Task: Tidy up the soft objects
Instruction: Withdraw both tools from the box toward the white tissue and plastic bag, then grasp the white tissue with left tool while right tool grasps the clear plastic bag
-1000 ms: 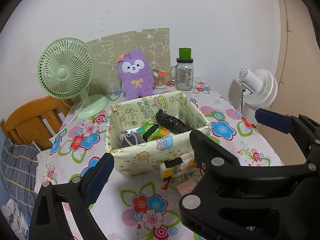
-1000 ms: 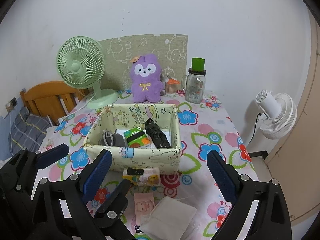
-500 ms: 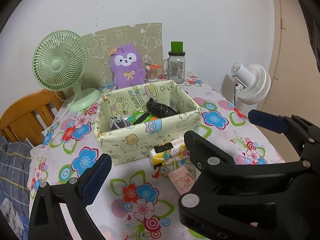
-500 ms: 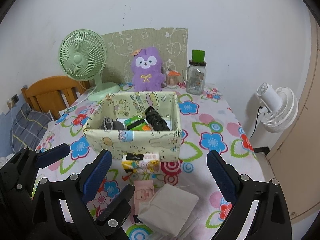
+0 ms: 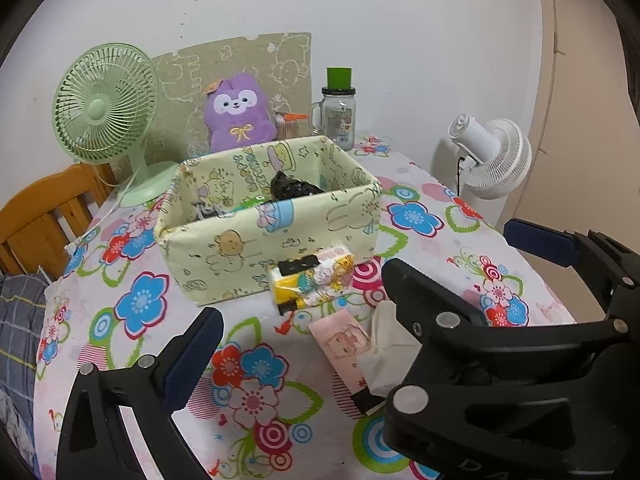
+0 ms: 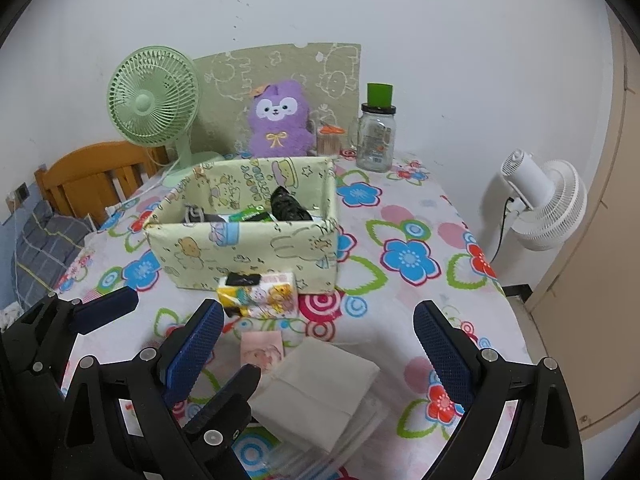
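Note:
A pale yellow fabric box (image 5: 256,248) (image 6: 248,252) stands mid-table with a black bundle (image 6: 286,204), a green pack (image 6: 250,215) and a grey item inside. In front of it lie a yellow cartoon tissue pack (image 5: 310,282) (image 6: 260,292), a pink tissue pack (image 5: 346,344) (image 6: 262,350) and a white folded tissue stack (image 6: 320,388). My left gripper (image 5: 360,340) is open and empty above the packs. My right gripper (image 6: 320,352) is open and empty, its fingers either side of the white stack and pink pack.
A green desk fan (image 6: 154,98), a purple plush (image 6: 280,120), a glass jar with green lid (image 6: 376,136) and a toothpick holder (image 6: 330,138) stand at the table's back. A white fan (image 6: 540,196) is off the right edge, a wooden chair (image 6: 92,176) to the left.
Both grippers have dropped lower and pulled back a little toward the near edge. The box and packs look larger and lower-angled. Nothing was grasped.

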`<control>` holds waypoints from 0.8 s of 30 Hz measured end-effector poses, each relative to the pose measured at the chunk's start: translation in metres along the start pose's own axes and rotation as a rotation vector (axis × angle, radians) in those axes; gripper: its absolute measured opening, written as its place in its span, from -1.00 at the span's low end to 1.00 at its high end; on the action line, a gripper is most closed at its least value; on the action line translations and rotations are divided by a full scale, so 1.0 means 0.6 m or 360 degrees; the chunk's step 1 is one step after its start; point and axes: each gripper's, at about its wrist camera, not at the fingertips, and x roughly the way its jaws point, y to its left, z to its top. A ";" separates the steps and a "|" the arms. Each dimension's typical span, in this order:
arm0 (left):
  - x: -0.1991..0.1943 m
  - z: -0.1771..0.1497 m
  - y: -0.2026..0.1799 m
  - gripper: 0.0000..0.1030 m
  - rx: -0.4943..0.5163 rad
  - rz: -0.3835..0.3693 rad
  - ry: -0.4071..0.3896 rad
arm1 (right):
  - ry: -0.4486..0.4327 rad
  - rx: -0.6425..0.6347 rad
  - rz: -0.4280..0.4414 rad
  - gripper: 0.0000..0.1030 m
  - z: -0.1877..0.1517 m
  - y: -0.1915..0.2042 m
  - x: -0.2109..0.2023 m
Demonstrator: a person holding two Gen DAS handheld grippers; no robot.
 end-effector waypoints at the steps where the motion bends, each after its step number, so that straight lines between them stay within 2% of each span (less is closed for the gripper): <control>1: 0.002 -0.002 -0.003 0.98 0.0007 -0.0001 0.0002 | 0.0003 0.0000 -0.0007 0.89 -0.004 -0.003 0.001; 19: 0.038 -0.023 -0.060 0.98 0.0081 -0.0038 0.0045 | 0.0063 0.0050 -0.0056 0.85 -0.042 -0.055 0.014; 24: 0.050 -0.024 -0.072 0.98 0.0069 -0.0045 0.0069 | 0.0091 0.0073 -0.0063 0.73 -0.049 -0.068 0.023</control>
